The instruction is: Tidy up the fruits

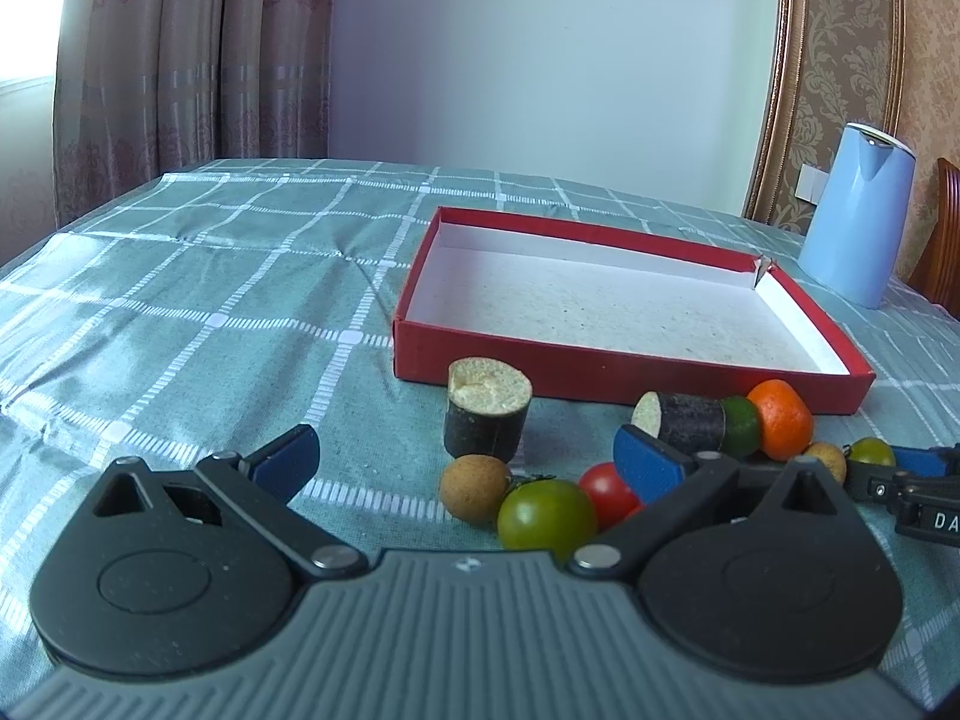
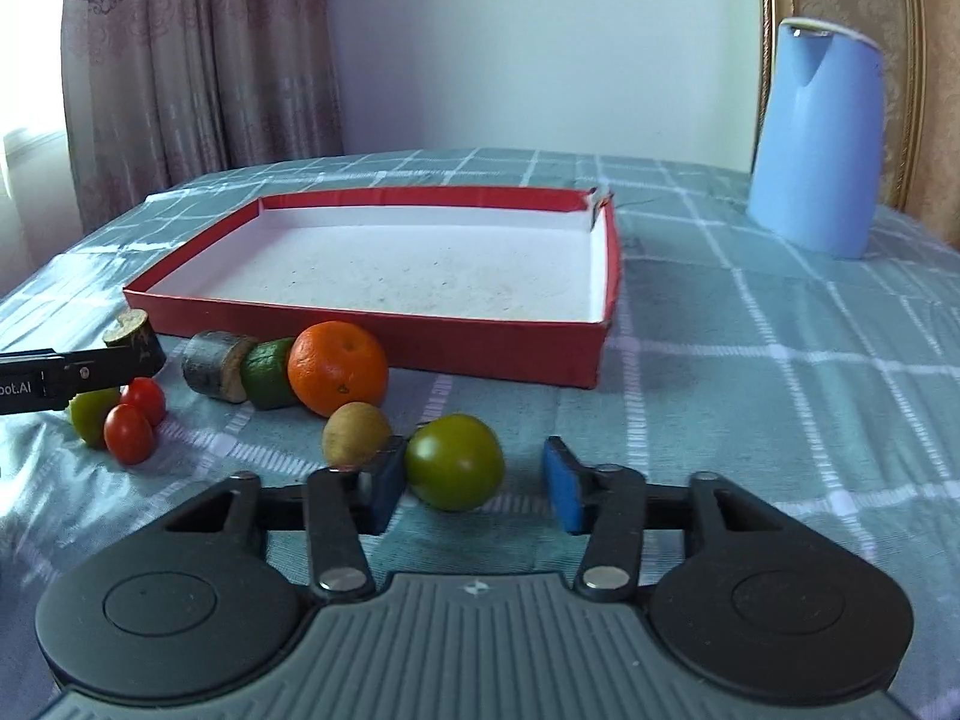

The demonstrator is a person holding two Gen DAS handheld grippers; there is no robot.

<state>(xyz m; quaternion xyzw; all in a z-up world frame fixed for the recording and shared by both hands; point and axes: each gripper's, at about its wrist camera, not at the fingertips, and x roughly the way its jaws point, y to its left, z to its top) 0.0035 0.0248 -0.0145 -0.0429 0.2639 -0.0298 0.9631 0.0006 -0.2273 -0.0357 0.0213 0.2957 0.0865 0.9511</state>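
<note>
A: Left gripper point(image 1: 468, 462)?
B: Jaws wide apart, low over the cloth point(image 1: 210, 276); longan point(image 1: 474, 488) and green tomato point(image 1: 546, 521) lie between them, unclamped.
A: Right gripper point(image 2: 474, 483)?
B: Spread around another green tomato point(image 2: 455, 461), left pad point(image 2: 384, 489) touching it, right pad apart.
A: Box point(image 2: 384, 333)?
B: Behind the fruit row, orange point(image 2: 337, 367) just beside its front wall.

You have a blue kettle point(image 2: 815, 138) standing on the green checked tablecloth point(image 2: 750, 360) (far right side), with patterned curtains point(image 1: 192, 60) and a pale wall point(image 1: 540, 60) behind the table.
</note>
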